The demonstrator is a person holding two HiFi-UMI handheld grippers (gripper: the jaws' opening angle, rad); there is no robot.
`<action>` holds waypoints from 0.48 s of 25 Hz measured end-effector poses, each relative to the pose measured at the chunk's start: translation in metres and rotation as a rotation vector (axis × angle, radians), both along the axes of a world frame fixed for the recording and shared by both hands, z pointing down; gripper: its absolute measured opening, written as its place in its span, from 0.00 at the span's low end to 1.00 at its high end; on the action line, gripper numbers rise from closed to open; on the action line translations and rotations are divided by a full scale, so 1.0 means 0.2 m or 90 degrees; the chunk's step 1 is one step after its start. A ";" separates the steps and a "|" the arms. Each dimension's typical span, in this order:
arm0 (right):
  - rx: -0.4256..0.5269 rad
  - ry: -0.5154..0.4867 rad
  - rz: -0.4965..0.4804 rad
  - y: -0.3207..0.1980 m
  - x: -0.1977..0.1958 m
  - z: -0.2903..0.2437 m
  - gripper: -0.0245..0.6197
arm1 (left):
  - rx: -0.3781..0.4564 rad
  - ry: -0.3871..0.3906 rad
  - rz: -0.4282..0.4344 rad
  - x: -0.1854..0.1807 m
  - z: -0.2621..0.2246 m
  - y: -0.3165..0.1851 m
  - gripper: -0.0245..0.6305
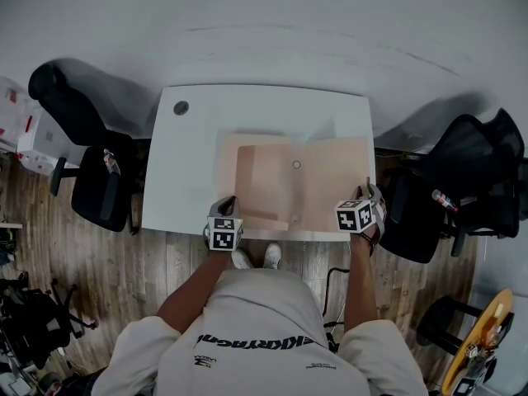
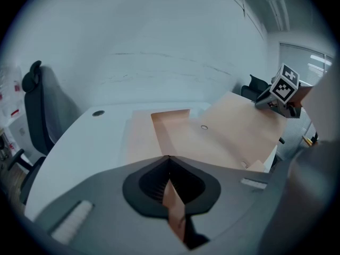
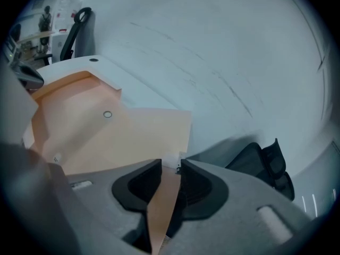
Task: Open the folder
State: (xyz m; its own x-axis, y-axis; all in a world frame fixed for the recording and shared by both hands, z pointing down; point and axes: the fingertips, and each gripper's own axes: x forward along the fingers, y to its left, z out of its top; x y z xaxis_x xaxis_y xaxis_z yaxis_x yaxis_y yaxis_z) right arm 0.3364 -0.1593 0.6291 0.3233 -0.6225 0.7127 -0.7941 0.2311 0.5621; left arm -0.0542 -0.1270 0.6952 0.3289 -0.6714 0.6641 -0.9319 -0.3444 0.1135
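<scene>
Two claws work the near edge of a tan folder [image 1: 330, 180] that lies spread open on the near right part of a white counter [image 1: 190, 163], its inner pocket [image 1: 262, 184] facing up and its right leaf reaching the counter's right edge. The left claw [image 1: 228, 203] is clenched on the folder's near left corner, a strip of tan card pinched between its pads in the left gripper view, apparently to pin that side down so that the whole folder does not slide. The right claw [image 1: 369, 190] sits at the near right corner of the opened leaf; in the right gripper view the card's edge runs between its jaws, but they stand apart with a gap beside the sheet, so the hold looks released, not tight. With both leaves flat, the opening appears done or nearly so. A small ring fastener [image 1: 296, 165] marks the middle fold. Around the counter, a cable hole [image 1: 181, 107] sits in the far left corner, well apart from the folder, and a black office chair [image 1: 91, 163] stands at the left side, with another chair [image 1: 462, 188] close against the right, just beside the right claw and the likeliest thing to hinder a wider swing. Nothing else lies on the counter.
</scene>
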 end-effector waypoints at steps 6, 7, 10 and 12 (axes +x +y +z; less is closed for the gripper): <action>-0.035 -0.012 -0.044 0.03 -0.12 0.10 0.11 | 0.000 0.000 0.000 0.01 -0.01 0.00 0.04; -0.034 -0.023 -0.040 0.04 -0.14 0.10 0.13 | 0.000 0.002 0.001 0.01 -0.01 0.00 0.03; -0.029 -0.052 -0.034 0.03 -0.18 0.09 0.16 | 0.000 0.008 -0.002 0.00 -0.01 0.00 0.04; -0.023 -0.082 -0.032 0.02 -0.21 0.08 0.12 | -0.008 0.024 -0.013 0.00 -0.01 -0.01 0.04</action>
